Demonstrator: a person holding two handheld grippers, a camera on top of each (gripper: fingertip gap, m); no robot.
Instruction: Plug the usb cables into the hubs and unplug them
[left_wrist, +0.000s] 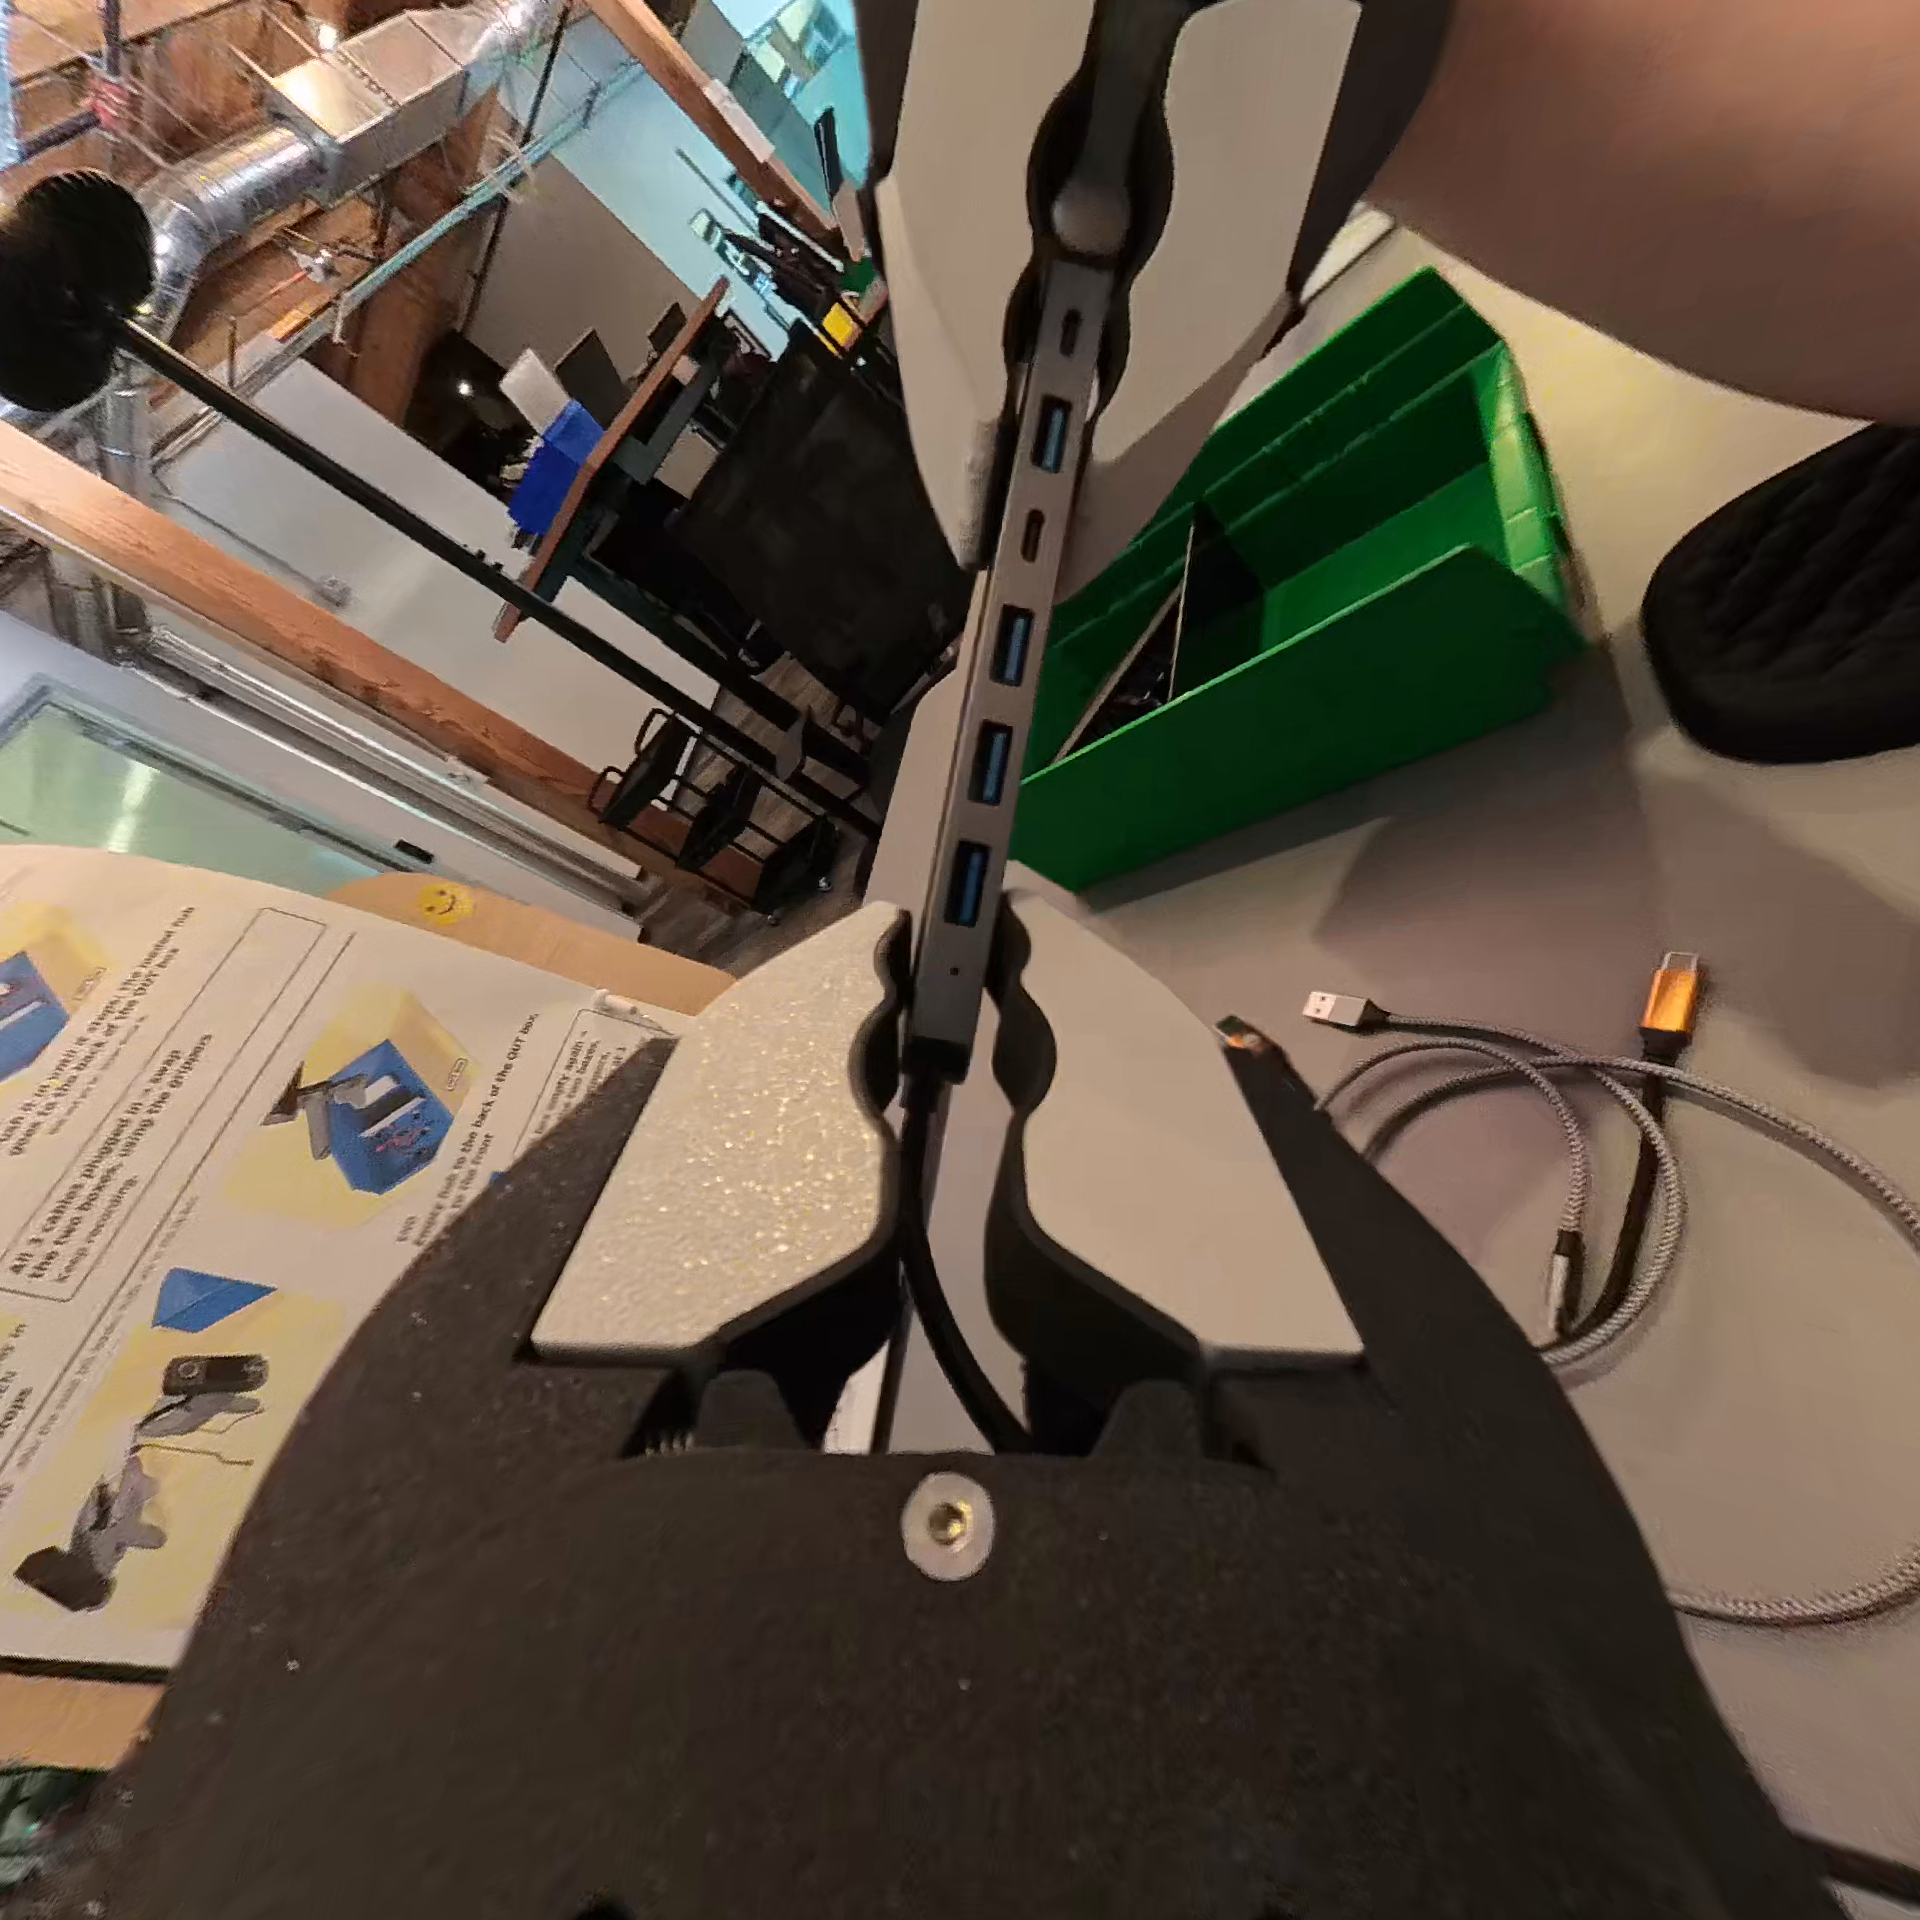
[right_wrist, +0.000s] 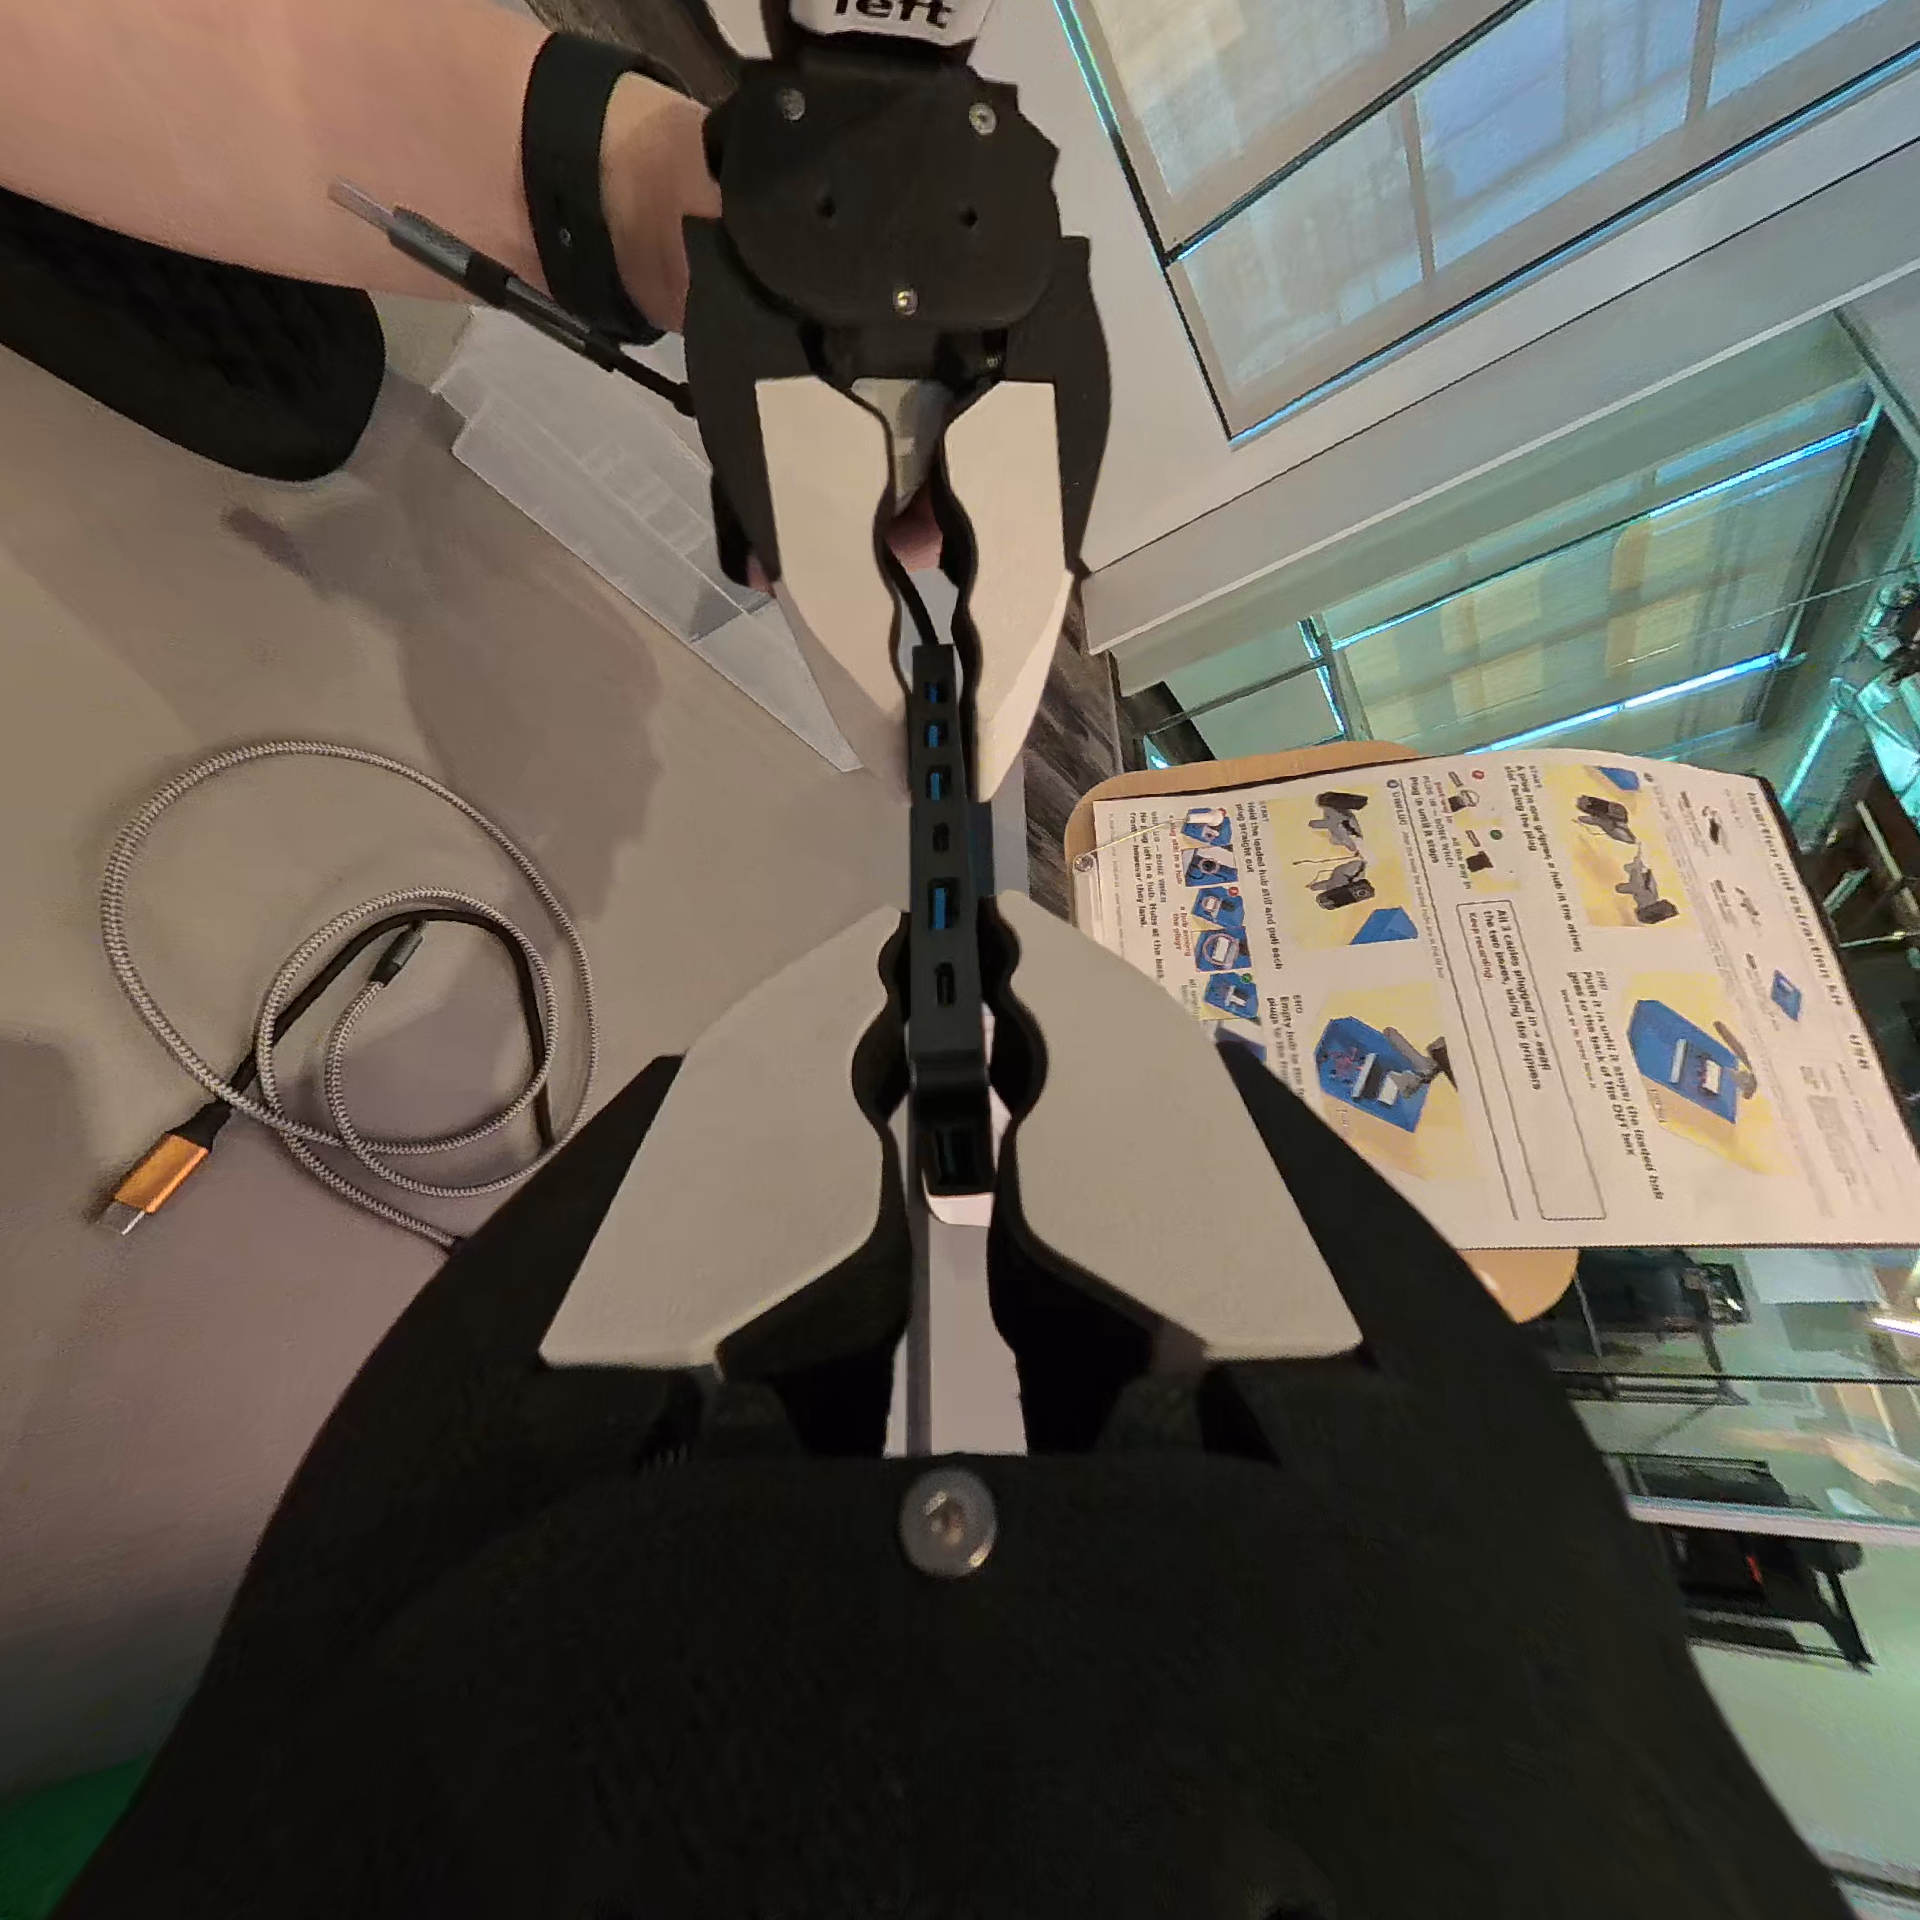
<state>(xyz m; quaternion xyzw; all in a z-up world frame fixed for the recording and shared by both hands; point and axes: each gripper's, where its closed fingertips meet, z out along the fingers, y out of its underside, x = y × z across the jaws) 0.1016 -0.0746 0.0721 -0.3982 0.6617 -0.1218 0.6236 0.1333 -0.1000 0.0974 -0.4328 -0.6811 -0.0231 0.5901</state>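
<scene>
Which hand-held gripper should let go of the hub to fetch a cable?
Probably the right hand-held gripper. Both are shut on the hub, one at each end; the left hand-held gripper holds the end where the hub's own lead exits. The loose cables lie on the table.

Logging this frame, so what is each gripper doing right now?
Left gripper: closed on the cable end of the USB hub.
Right gripper: closed on the opposite end of that hub; no cable is plugged into its side ports.
</scene>
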